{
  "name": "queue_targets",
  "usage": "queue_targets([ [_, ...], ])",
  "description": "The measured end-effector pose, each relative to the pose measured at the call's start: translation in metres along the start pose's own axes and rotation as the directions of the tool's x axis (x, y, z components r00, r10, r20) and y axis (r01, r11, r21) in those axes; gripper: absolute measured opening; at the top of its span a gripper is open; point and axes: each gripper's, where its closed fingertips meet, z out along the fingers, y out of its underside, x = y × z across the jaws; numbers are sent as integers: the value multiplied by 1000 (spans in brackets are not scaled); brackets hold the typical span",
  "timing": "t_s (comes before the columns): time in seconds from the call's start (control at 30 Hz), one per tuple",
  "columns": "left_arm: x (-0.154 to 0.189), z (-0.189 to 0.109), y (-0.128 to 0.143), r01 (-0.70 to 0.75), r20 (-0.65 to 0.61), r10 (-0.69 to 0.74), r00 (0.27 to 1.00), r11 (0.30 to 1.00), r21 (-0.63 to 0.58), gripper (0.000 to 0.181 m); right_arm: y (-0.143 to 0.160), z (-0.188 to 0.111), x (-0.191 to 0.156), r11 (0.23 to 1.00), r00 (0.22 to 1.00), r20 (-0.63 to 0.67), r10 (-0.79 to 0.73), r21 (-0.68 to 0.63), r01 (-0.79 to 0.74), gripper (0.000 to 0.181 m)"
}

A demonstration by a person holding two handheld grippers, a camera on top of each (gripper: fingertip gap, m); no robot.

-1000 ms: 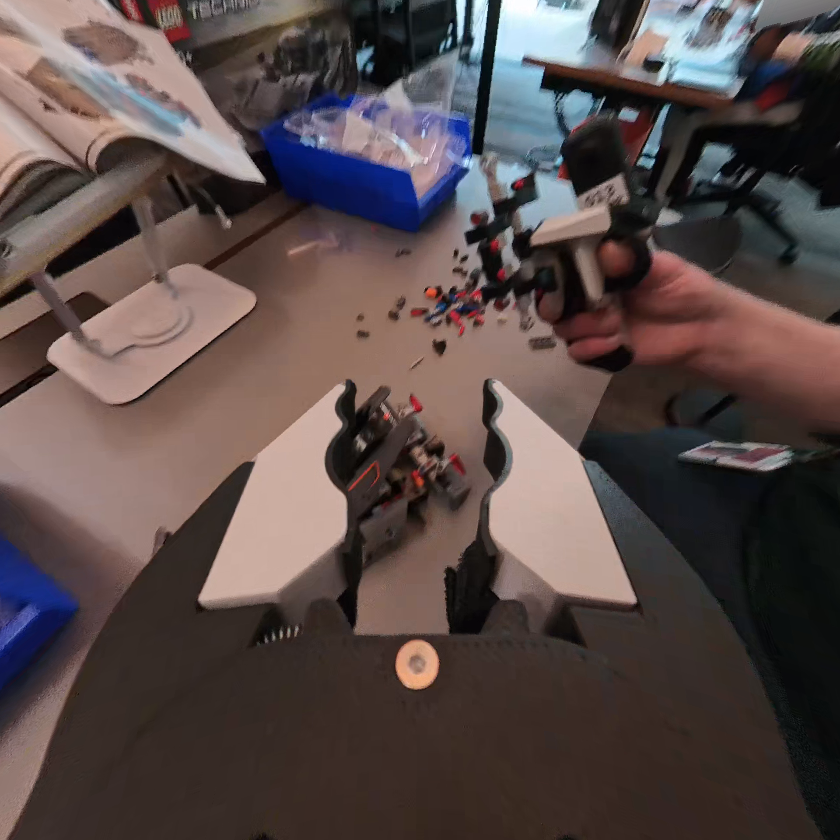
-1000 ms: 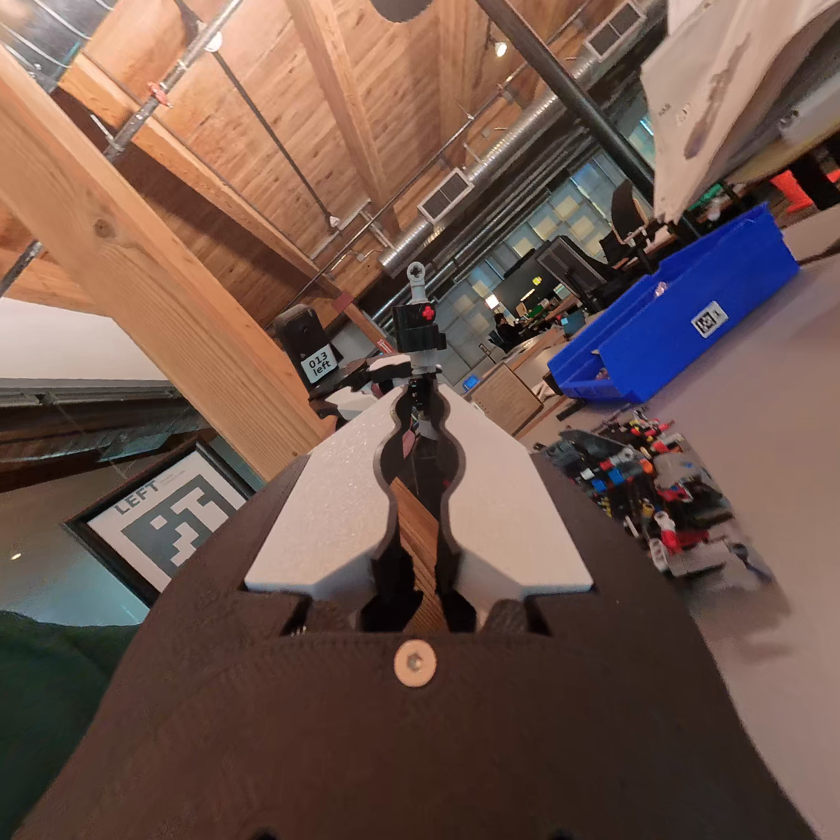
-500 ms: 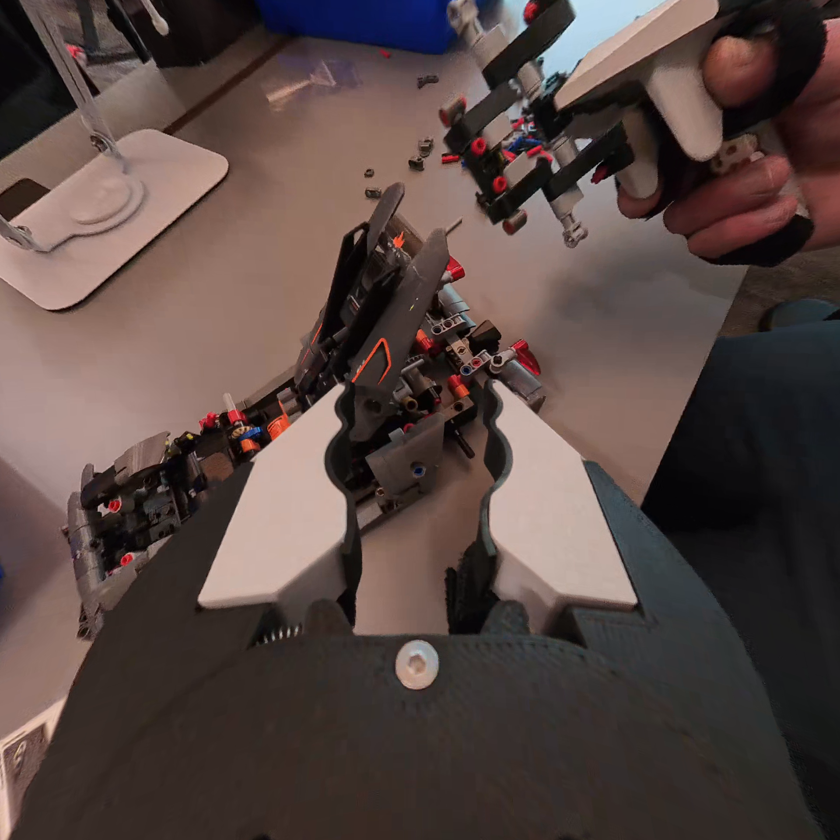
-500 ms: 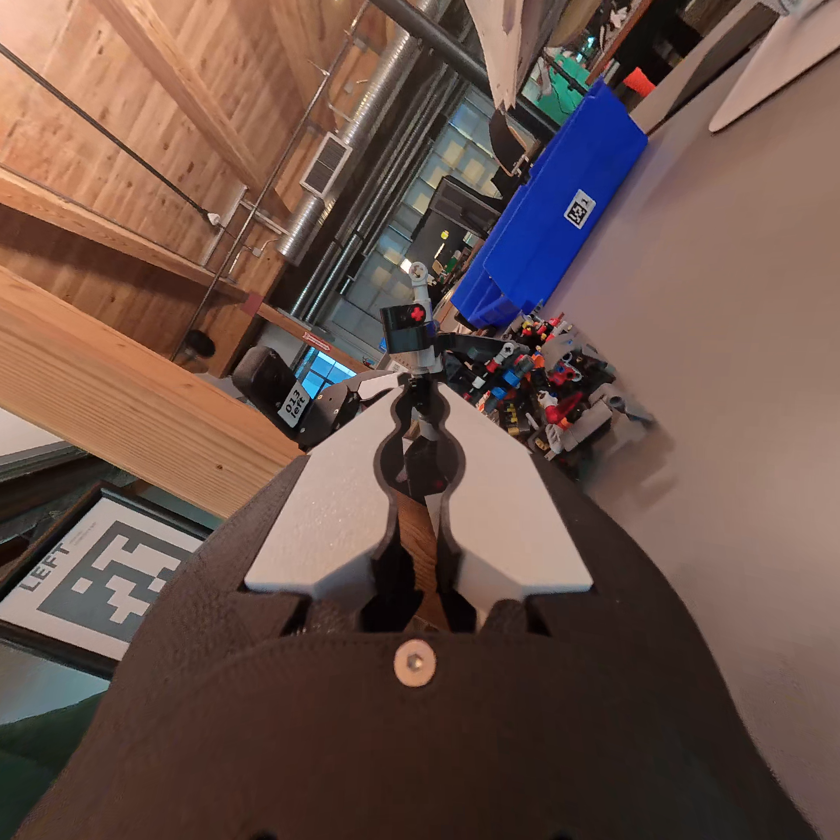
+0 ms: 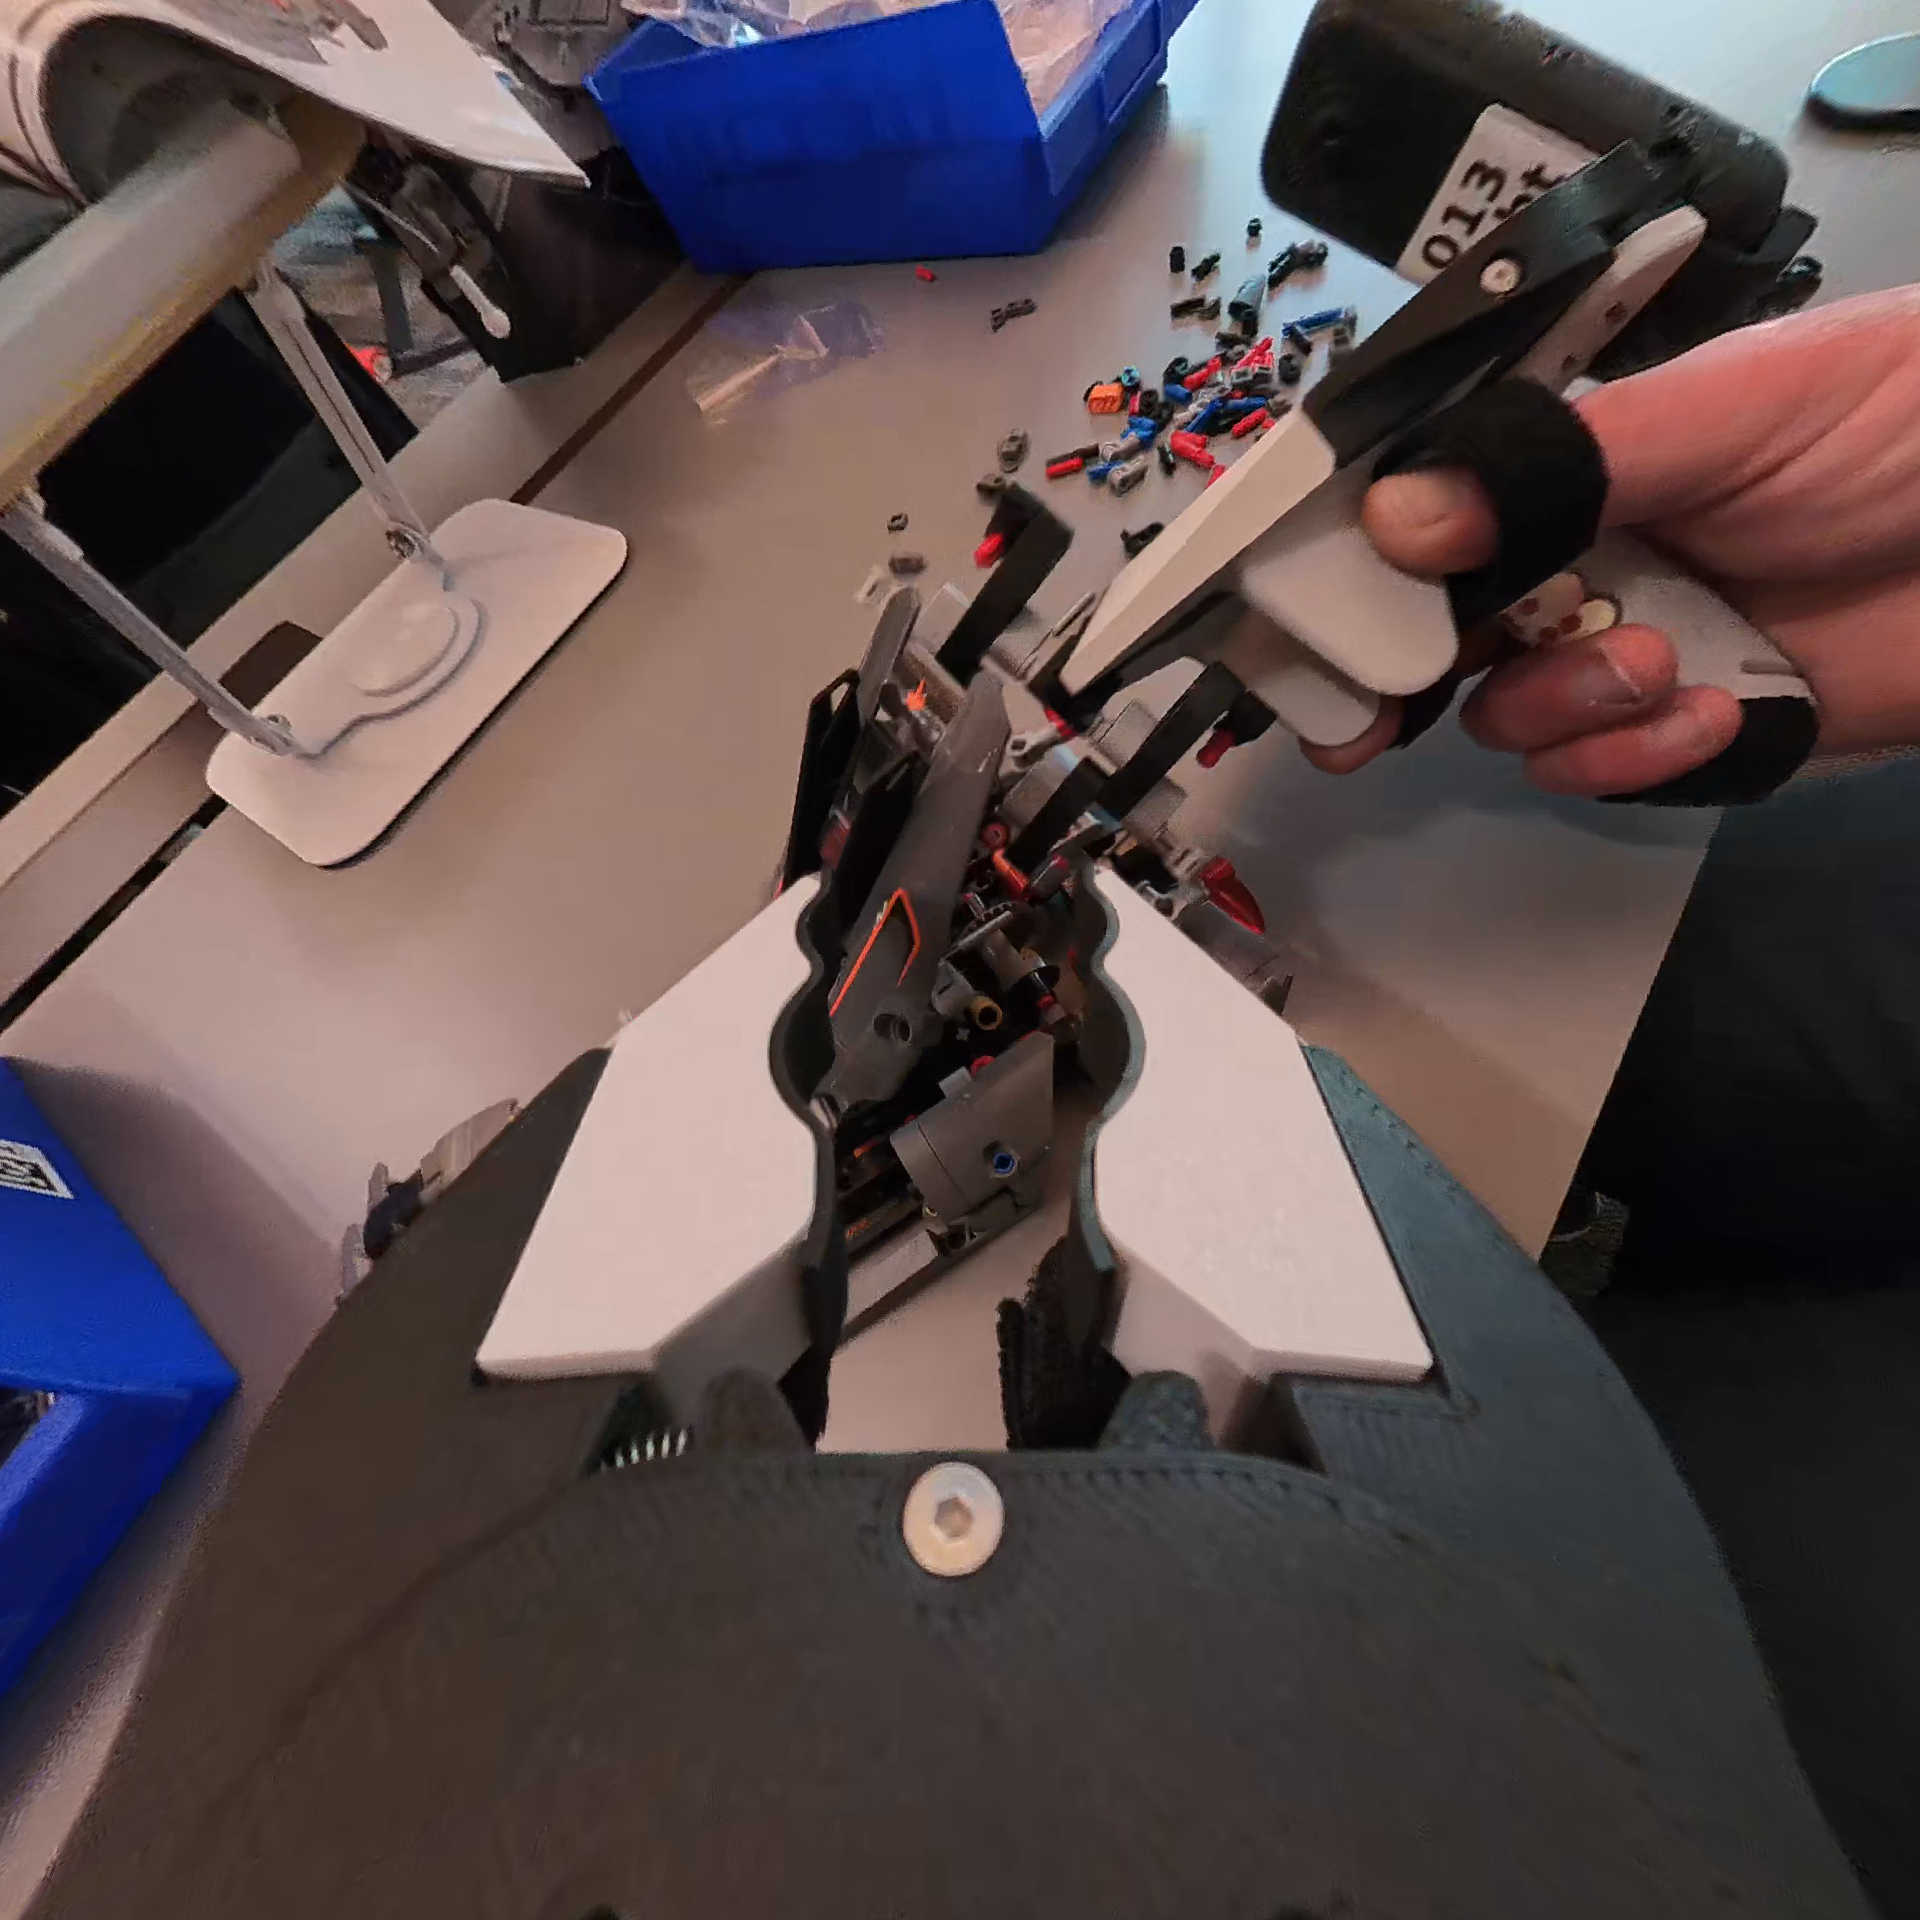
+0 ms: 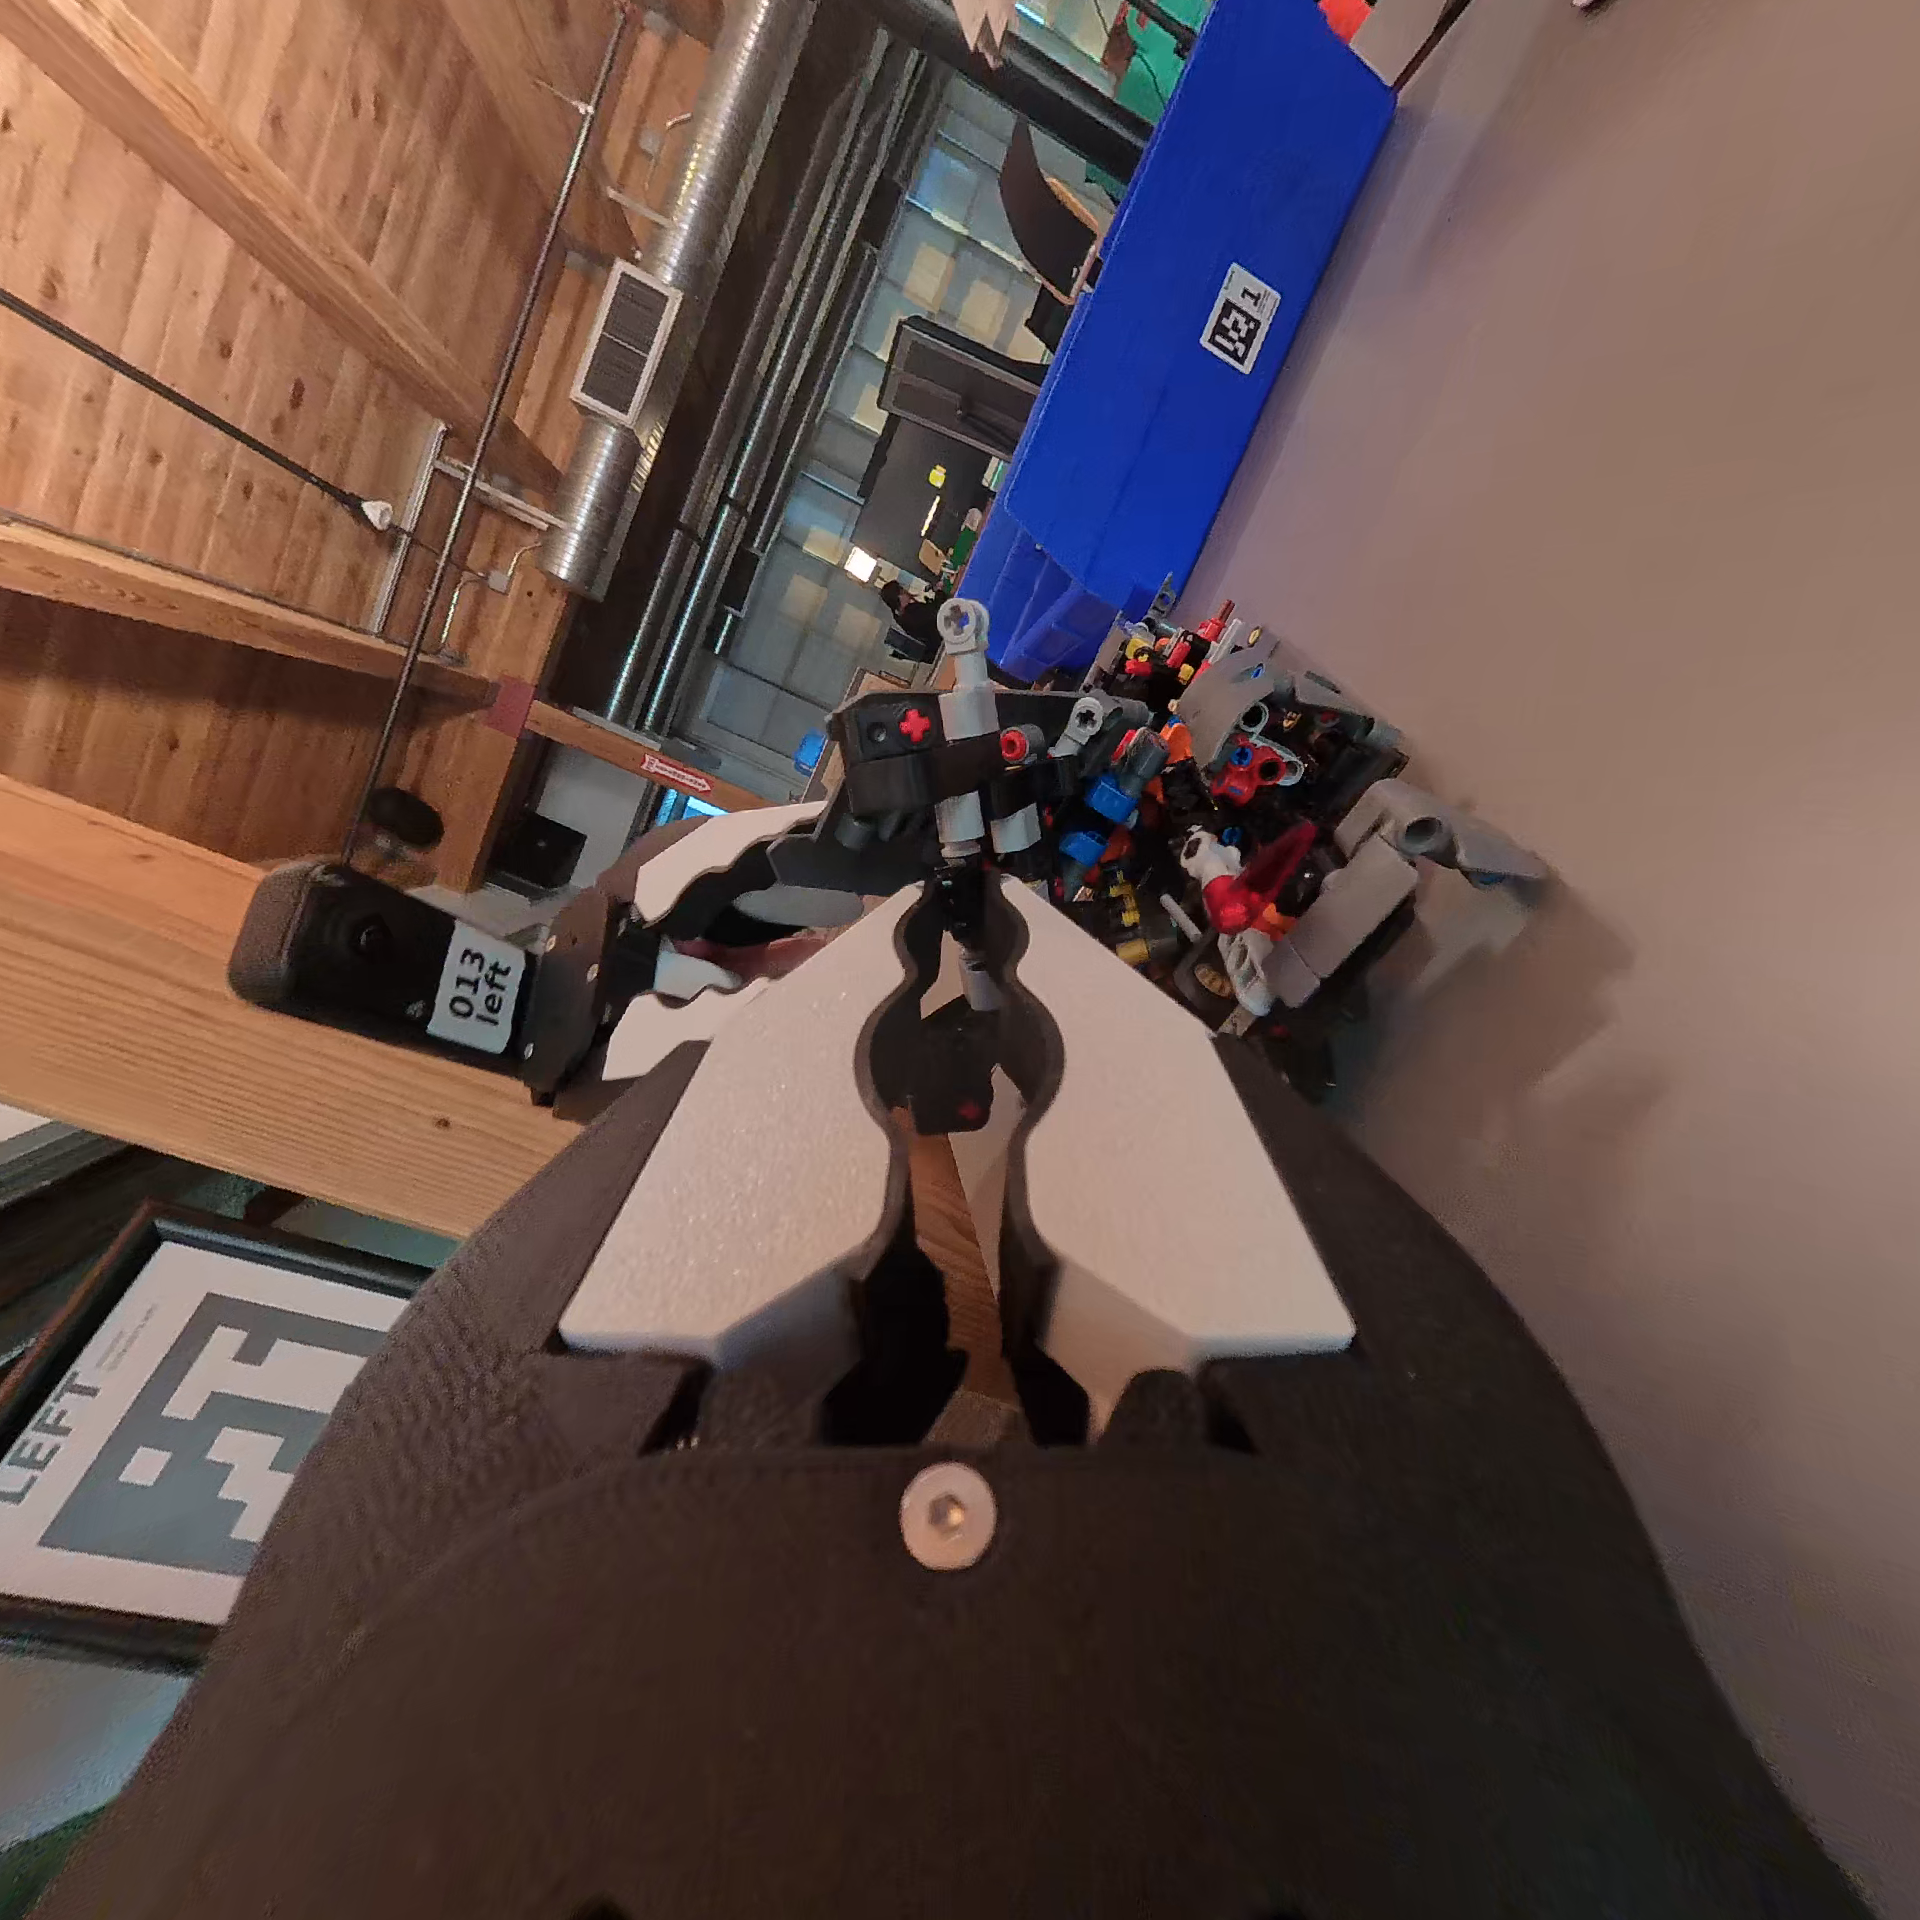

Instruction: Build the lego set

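The grey and black lego model [image 5: 935,997] with orange trim stands on the grey table [image 5: 623,810]. My left gripper [image 5: 956,894] has its jaws narrowed around it, and both fingers seem to touch it. My right gripper [image 6: 961,894] is shut on a black sub-assembly [image 6: 935,758] with grey axles and red pins. In the left wrist view a hand holds the right gripper [image 5: 1081,675] just above and behind the model, and the sub-assembly's black beams [image 5: 1143,758] rest against the model's top. The model also shows in the right wrist view [image 6: 1299,883], with the left gripper [image 6: 707,925] beside it.
Loose small lego parts [image 5: 1195,405] lie scattered at the back right. A blue bin [image 5: 883,135] with plastic bags stands at the back. An open booklet rests on a white stand [image 5: 416,665] at the left. Another blue bin [image 5: 83,1351] is at the near left. The grippers' ends are close to 6 centimetres from one another.
My left gripper moved forward over the model and its jaws narrowed onto it. My right gripper brought the sub-assembly down from above until it met the model's top.
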Motion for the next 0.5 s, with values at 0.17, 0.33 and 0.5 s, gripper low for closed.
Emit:
queue_targets([
  [0.17,7,7,-4,-72,-1,72,997,997,-23,39,0,11,4,998,998,14,64,17,-64,4],
  [0.33,9,13,-2,-109,18,109,994,993,-37,38,3,19,-1,995,994,61,96,24,-98,4],
  [0.5,8,13,-3,-110,26,111,993,994,-26,37,1,24,-2,989,983,121,136,45,-143,4],
])
